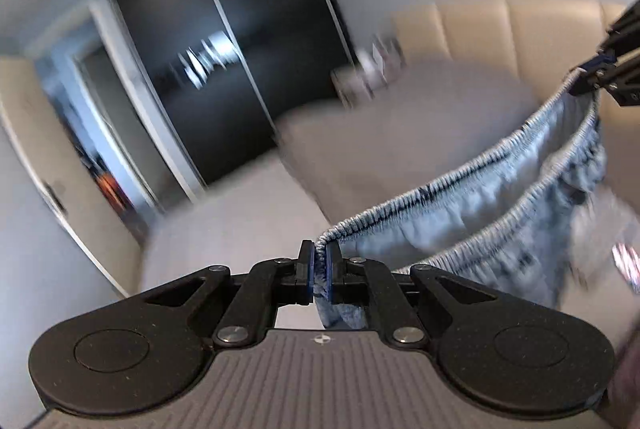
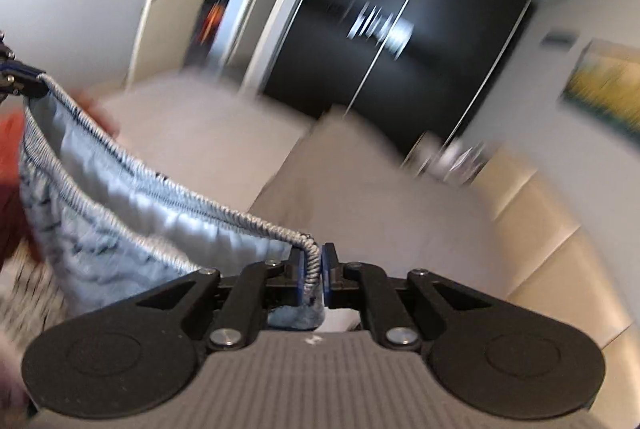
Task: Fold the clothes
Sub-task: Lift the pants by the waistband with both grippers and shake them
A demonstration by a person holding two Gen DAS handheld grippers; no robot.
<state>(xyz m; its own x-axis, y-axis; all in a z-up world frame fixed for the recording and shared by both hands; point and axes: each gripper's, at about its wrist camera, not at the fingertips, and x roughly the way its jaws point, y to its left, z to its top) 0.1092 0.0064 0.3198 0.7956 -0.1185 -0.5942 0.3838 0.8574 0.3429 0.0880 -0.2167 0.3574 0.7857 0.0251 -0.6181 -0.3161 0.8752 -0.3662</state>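
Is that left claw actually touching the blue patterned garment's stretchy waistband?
Touching. In the left wrist view, the left gripper is shut on the waistband, its blue pads pressing the elastic edge from both sides.

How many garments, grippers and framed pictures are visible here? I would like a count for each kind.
Garments: 1, the blue-white garment with an elastic waistband
Grippers: 2, the left gripper and the right gripper, each clamped on the waistband
Framed pictures: 1, the wall picture
Total: 4

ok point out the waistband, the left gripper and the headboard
waistband (image 1: 460, 185), left wrist view, on the gathered elastic edge
left gripper (image 1: 319, 261), left wrist view, midway between its fingertips, shut on the waistband
headboard (image 1: 520, 29), left wrist view, on a beige padded panel
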